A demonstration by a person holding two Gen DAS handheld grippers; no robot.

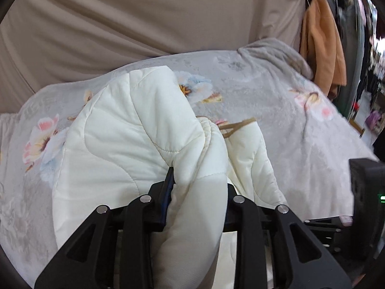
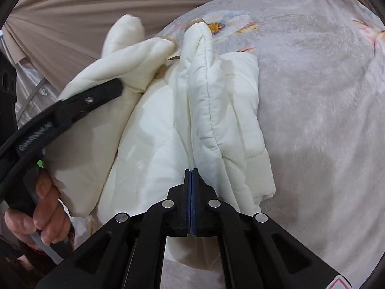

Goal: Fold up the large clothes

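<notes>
1. The white quilted jacket (image 2: 192,110) lay bunched on the floral blanket (image 2: 312,120), long axis running away from both grippers.
2. The left gripper (image 1: 199,192) clamped a padded fold.
3. The right gripper (image 2: 191,175) was clenched on nothing, beside the jacket's near edge.

Looks like a bedroom or a clothes stall with a bed-like surface. Soft grey plush blanket (image 1: 276,125), printed with pale pink and blue flowers, spread wide and rumpled at its far edge. Behind the blanket, a beige curtain (image 1: 144,24) hanging in long folds. At the blanket's far right corner, an orange garment (image 1: 322,48) hung up, with dark clothes (image 1: 346,4) crowded on a rail just beyond it. Further right of the blanket, a blurred strip of bright, cluttered goods (image 1: 373,110), too small to make out. From the right wrist, only blanket and curtain again.
</notes>
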